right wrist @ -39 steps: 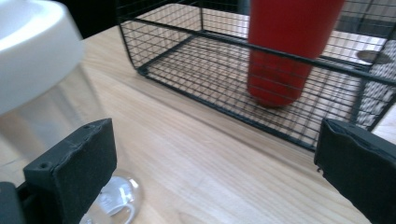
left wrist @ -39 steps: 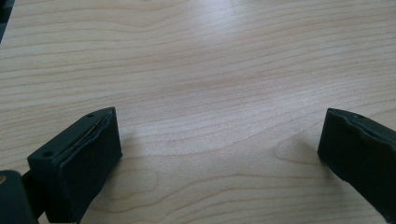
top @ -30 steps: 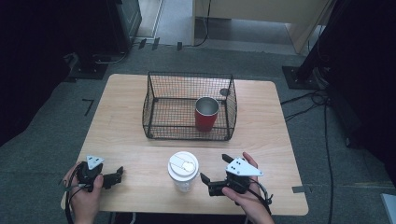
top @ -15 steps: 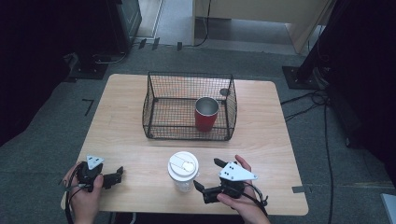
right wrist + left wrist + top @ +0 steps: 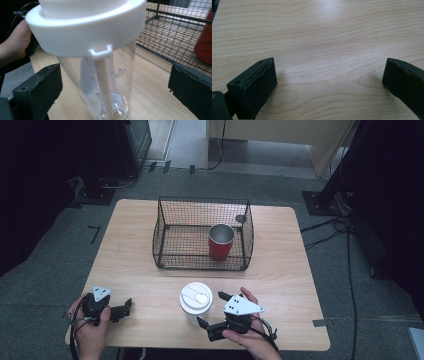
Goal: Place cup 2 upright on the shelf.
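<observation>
A clear plastic bottle with a white lid (image 5: 196, 299) stands upright near the table's front edge, seen close up as the bottle (image 5: 100, 70) in the right gripper view. My right gripper (image 5: 212, 309) is open, its jaws reaching either side of the bottle without touching it. A red cup (image 5: 220, 242) stands inside a black wire basket (image 5: 165, 227) at the table's middle back; the basket (image 5: 175, 32) and cup (image 5: 205, 42) also appear behind the bottle. My left gripper (image 5: 127, 306) rests open at the front left, over bare wood (image 5: 324, 50).
The wooden table (image 5: 290, 270) has bare room left and right of the basket. Cables (image 5: 345, 227) and stand bases lie on the grey floor beyond the table's right edge.
My right gripper has moved left toward the bottle, so its jaws now flank it. The left gripper, basket and cup have stayed put.
</observation>
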Demonstrator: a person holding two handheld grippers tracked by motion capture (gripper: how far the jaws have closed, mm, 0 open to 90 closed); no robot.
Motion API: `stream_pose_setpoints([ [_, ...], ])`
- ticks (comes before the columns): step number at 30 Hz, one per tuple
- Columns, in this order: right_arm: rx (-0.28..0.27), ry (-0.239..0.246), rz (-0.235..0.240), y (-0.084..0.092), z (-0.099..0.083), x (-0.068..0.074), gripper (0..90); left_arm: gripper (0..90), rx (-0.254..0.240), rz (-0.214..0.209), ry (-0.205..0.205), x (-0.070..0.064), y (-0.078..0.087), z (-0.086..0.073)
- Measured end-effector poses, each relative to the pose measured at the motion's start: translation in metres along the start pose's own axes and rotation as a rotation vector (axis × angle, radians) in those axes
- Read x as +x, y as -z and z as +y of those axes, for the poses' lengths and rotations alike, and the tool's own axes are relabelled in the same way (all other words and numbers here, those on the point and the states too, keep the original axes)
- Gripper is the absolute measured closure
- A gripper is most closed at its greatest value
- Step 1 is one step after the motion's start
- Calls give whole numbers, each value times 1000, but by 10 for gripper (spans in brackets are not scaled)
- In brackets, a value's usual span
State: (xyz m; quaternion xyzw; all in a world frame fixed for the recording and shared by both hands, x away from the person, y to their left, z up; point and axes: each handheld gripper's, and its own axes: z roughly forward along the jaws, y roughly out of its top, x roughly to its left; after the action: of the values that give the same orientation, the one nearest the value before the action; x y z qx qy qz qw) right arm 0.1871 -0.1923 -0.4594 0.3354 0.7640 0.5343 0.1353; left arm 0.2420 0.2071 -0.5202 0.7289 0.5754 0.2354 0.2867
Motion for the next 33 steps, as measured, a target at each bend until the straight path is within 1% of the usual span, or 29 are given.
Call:
stream_pose_setpoints([
  [13,-10,20,22,-15,8,10,0,1,0,0,0,0,0,0],
  [18,-20,28,14,-20,12,13,0,1,0,0,-1,0,0,0],
  [21,-19,30,-4,-26,14,15,10,1,0,0,0,0,0,0],
  [23,-18,30,-7,-27,15,16,11,1,0,0,-1,0,0,0],
  [28,-27,30,-22,-30,17,18,40,1,0,0,1,0,0,0],
  [33,-30,42,-26,-33,18,21,69,1,0,0,1,0,0,0],
])
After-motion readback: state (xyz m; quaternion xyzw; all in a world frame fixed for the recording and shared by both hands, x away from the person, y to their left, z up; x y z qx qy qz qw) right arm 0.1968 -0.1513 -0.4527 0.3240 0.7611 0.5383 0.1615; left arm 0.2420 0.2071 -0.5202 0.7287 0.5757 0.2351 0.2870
